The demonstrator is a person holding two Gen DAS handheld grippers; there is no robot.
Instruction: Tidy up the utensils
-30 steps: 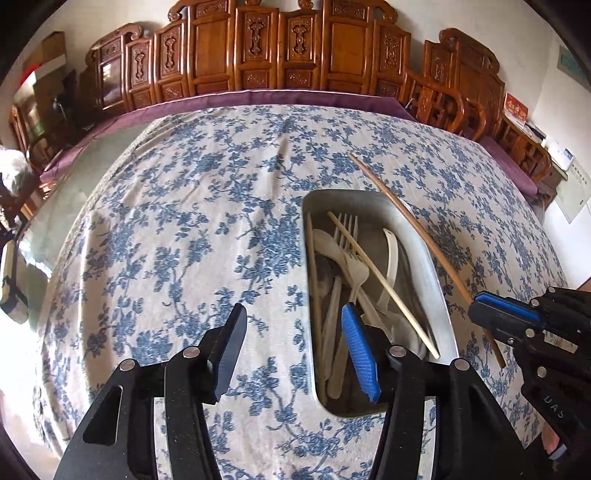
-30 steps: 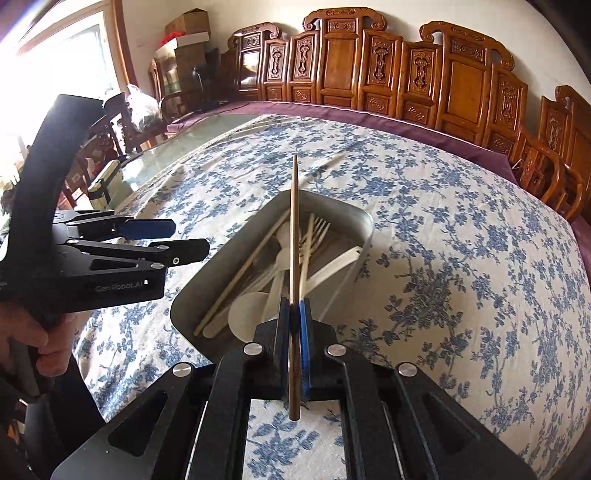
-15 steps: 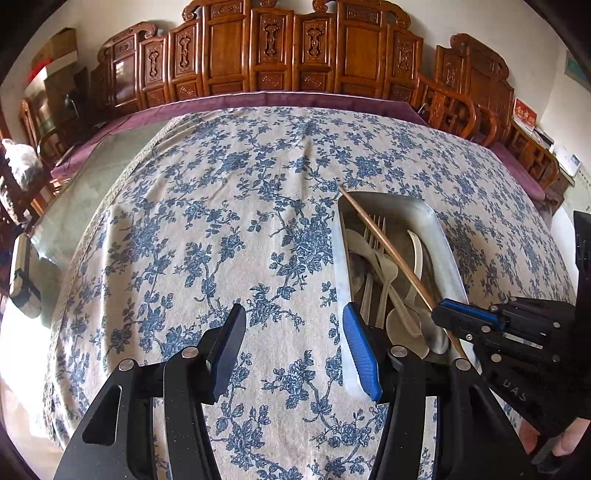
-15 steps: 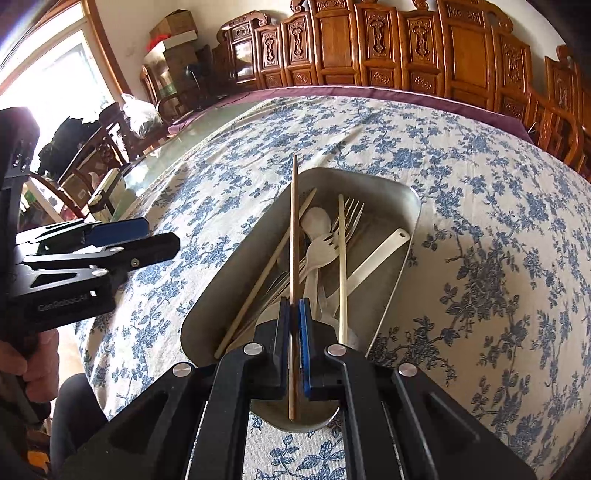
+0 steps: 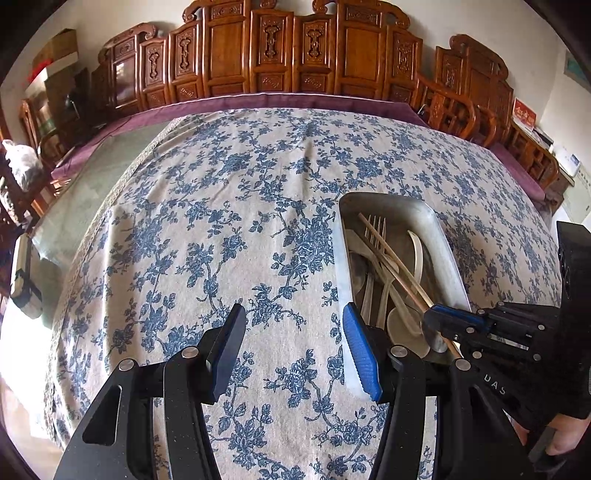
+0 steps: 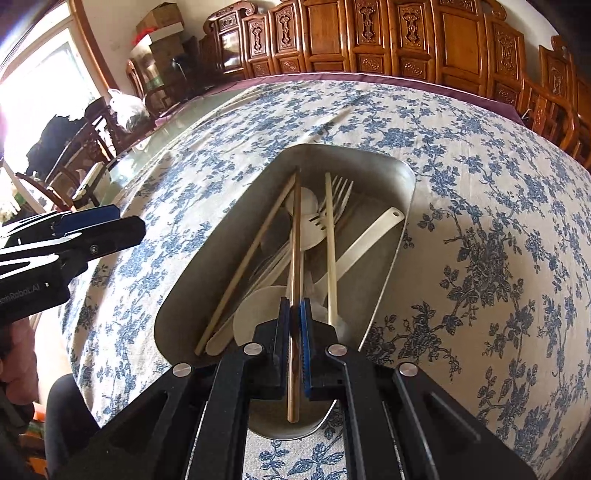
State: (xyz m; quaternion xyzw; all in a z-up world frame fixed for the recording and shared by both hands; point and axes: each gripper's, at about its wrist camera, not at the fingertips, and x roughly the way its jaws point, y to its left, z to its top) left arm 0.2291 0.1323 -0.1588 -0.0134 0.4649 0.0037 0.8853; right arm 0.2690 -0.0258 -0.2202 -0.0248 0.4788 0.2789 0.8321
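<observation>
A metal tray (image 6: 391, 236) (image 5: 445, 243) sits on the blue-flowered tablecloth and holds forks (image 6: 341, 192), white spoons (image 6: 369, 240) and pale chopsticks (image 6: 330, 251). My right gripper (image 6: 294, 314) is shut on a brown chopstick (image 6: 295, 236), held low over the tray's near end with its tip pointing into the tray. It also shows in the left wrist view (image 5: 439, 321). My left gripper (image 5: 293, 343) is open and empty, above the cloth just left of the tray. It also shows in the right wrist view (image 6: 110, 229).
Carved wooden chairs (image 5: 310, 55) line the far side of the table. A bare glass strip of table (image 5: 92, 184) lies left of the cloth, with a small case (image 5: 24, 280) on it. Boxes (image 6: 159, 29) and chairs stand near the window.
My right gripper has lowered the brown chopstick towards the tray, so its tip now lies inside it. My left gripper has drawn back to the left, away from the tray, still open.
</observation>
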